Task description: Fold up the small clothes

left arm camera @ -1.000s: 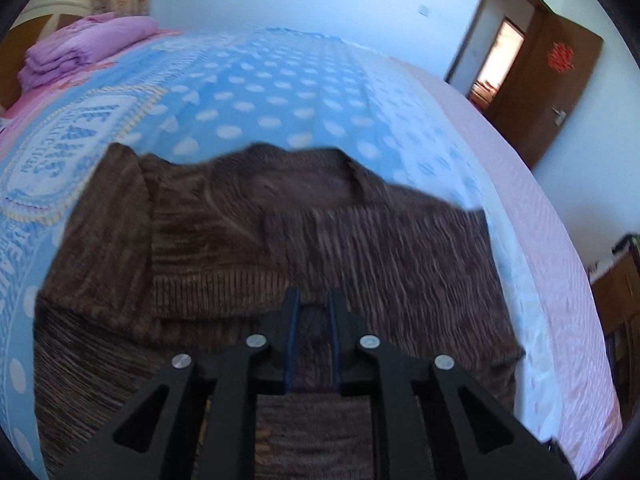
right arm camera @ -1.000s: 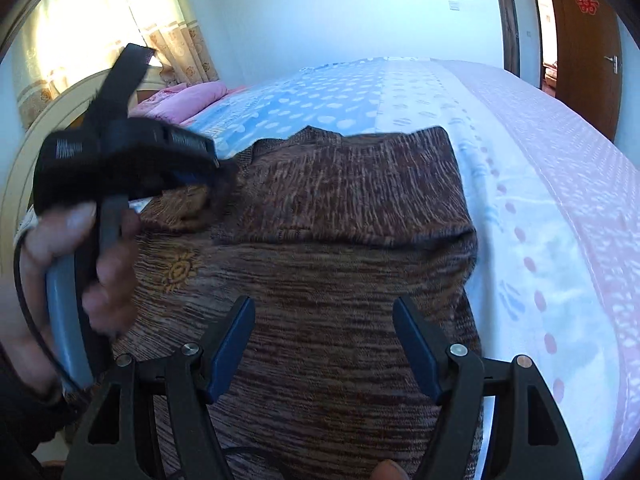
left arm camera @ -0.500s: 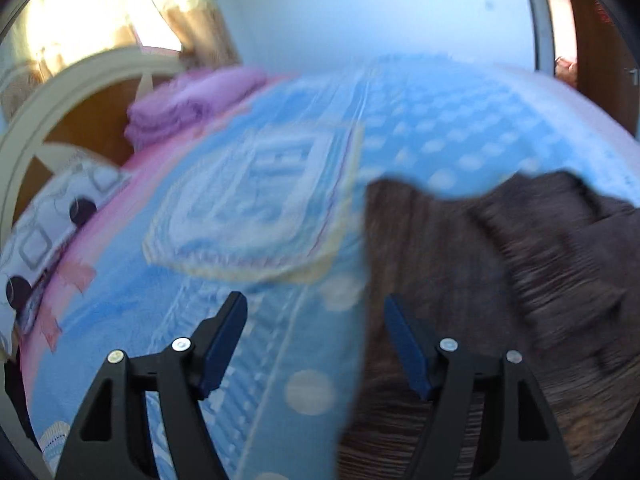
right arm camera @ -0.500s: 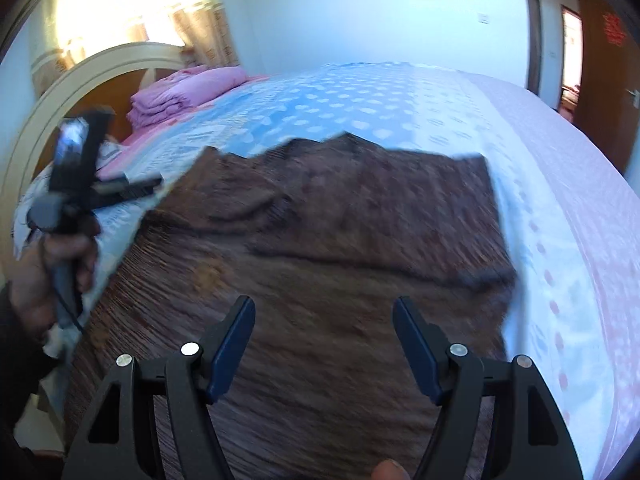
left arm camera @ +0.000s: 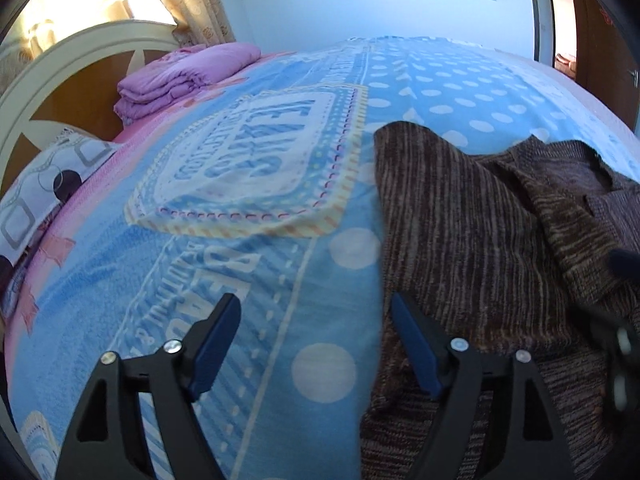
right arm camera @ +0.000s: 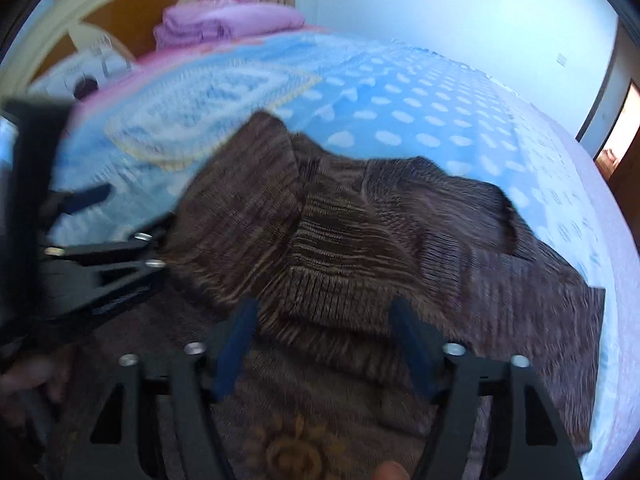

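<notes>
- Brown sweater (left arm camera: 480, 240) is lying partly folded on the blue dotted blanket (left arm camera: 280, 280)
- Left gripper (left arm camera: 316, 344) and right gripper (right arm camera: 324, 344) are hovering spread, holding nothing
- Pink folded bedding (left arm camera: 184, 76) is resting beyond the sweater, near the headboard (left arm camera: 60, 64)

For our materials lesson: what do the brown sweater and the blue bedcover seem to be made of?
Brown sweater: looks like knitted yarn, matte and fuzzy, with a ribbed cuff and streaky brown stripes.
Blue bedcover: probably a soft fleece or plush blanket, printed; its nap looks fuzzy with little sheen.
</notes>
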